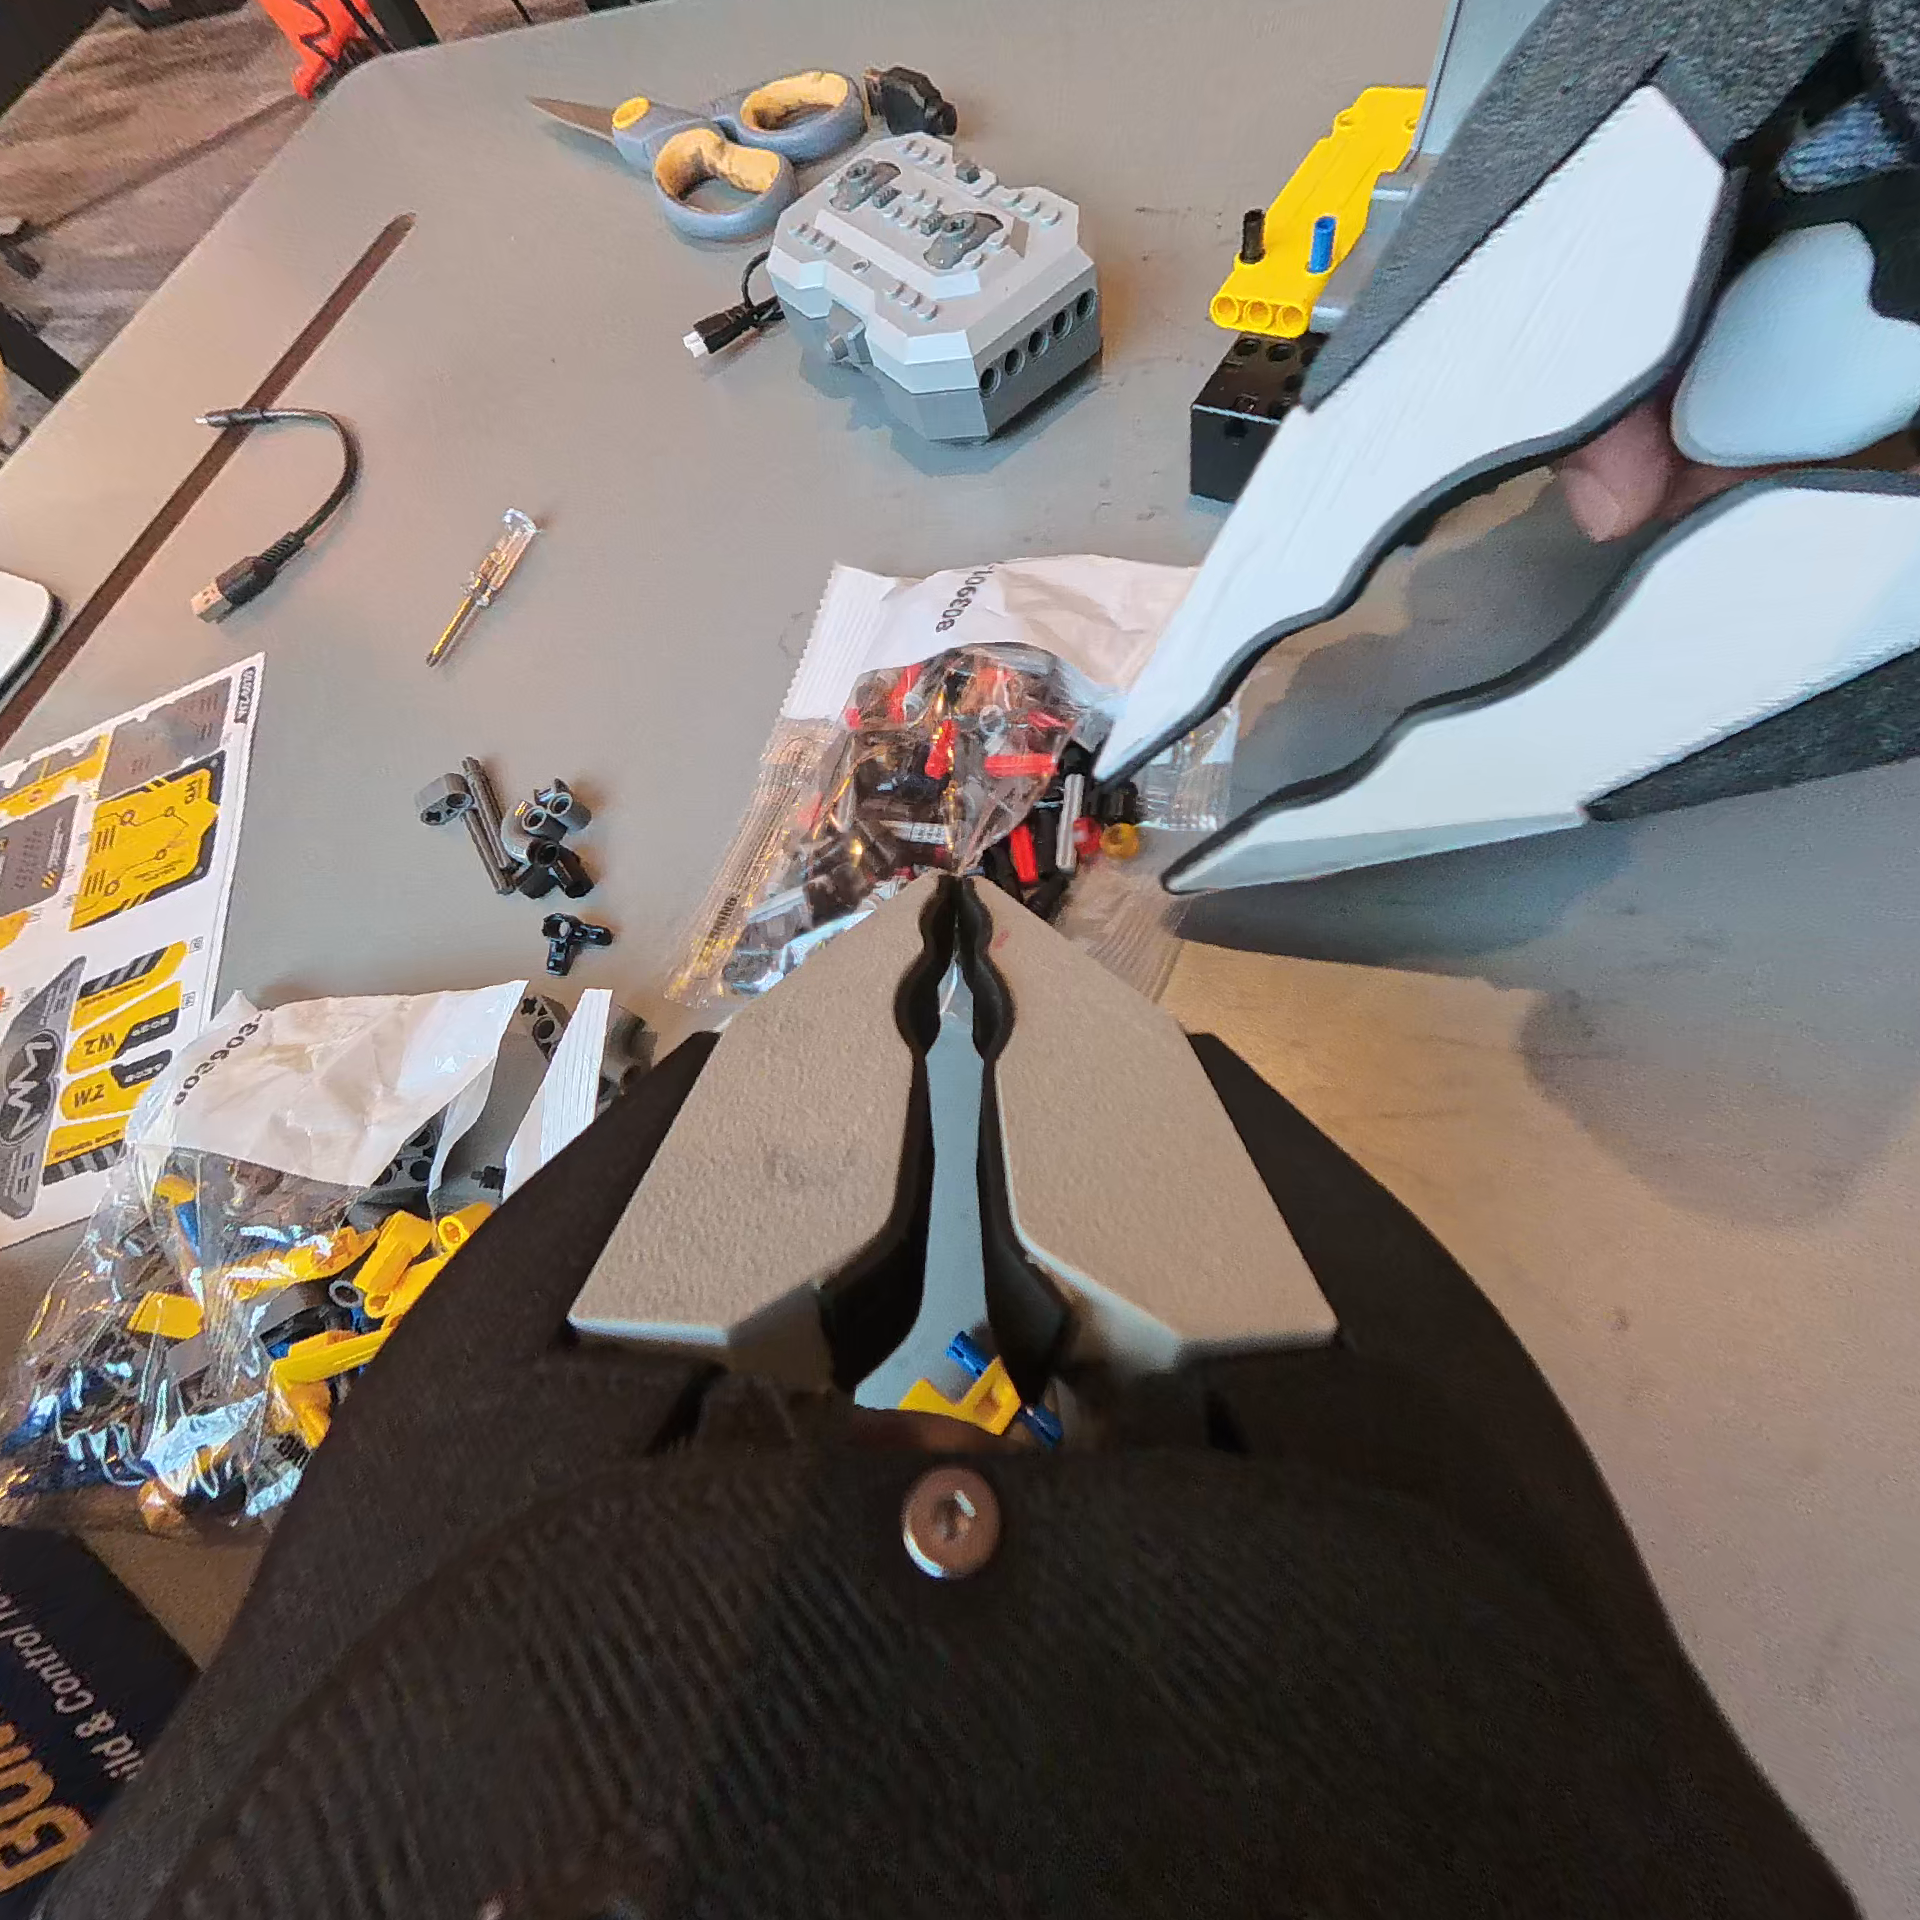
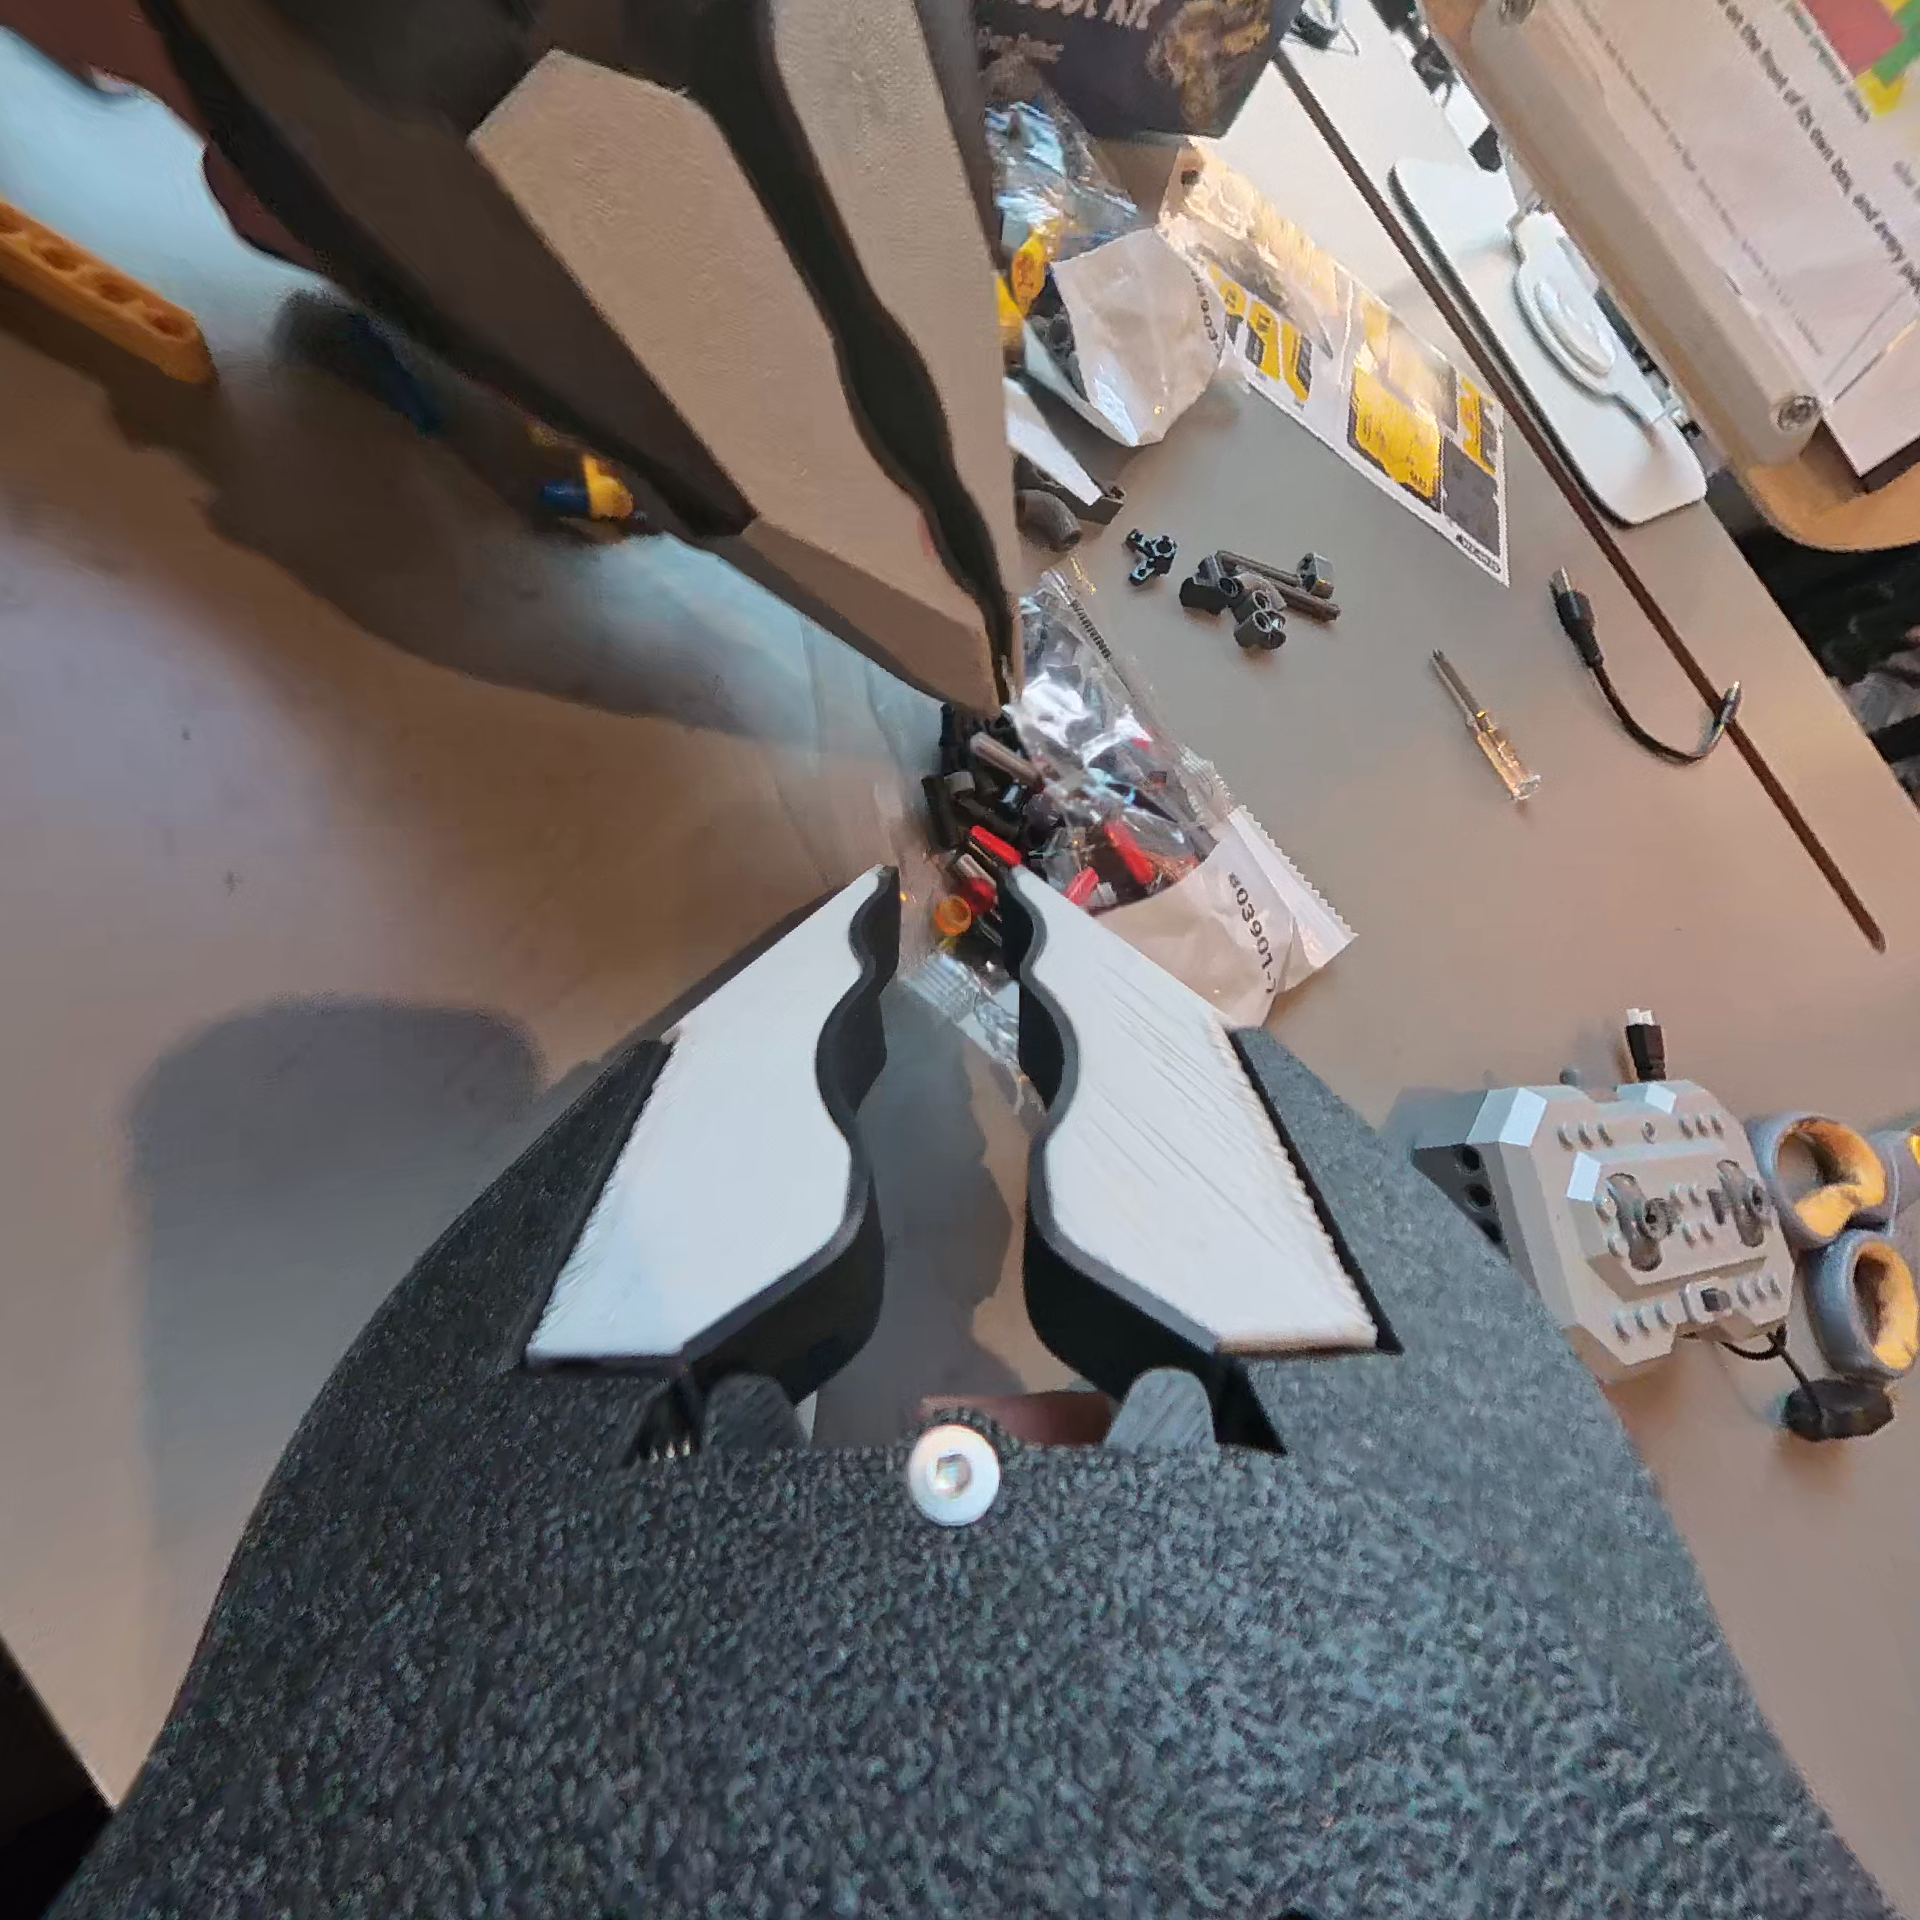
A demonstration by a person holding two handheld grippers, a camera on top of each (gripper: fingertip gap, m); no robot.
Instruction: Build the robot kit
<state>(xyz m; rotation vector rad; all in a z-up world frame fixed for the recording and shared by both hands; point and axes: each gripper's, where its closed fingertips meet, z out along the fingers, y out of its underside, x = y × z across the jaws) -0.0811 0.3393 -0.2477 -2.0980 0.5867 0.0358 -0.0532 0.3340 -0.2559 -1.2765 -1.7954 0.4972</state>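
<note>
In the left wrist view, we see the left gripper [image 1: 951, 883] at frame centre, its fingers pressed together on the edge of a clear bag of small black and red parts [image 1: 935, 769] — a pinch that seems to anchor the crinkly plastic on the grey desk [image 1: 1558, 1091]. The right gripper [image 1: 1132, 821] slants in from the upper right, spread, its tips at the bag's far side. A grey block with holes [image 1: 935, 281] and scissors [image 1: 727, 145] lie above.

In the right wrist view, we see the right gripper [image 2: 951, 883] spread at centre, straddling loose pieces — among them an orange ring [image 2: 951, 914] — at the bag's [image 2: 1091, 790] mouth. The left gripper [image 2: 992, 681] descends steeply from the upper left.
</note>
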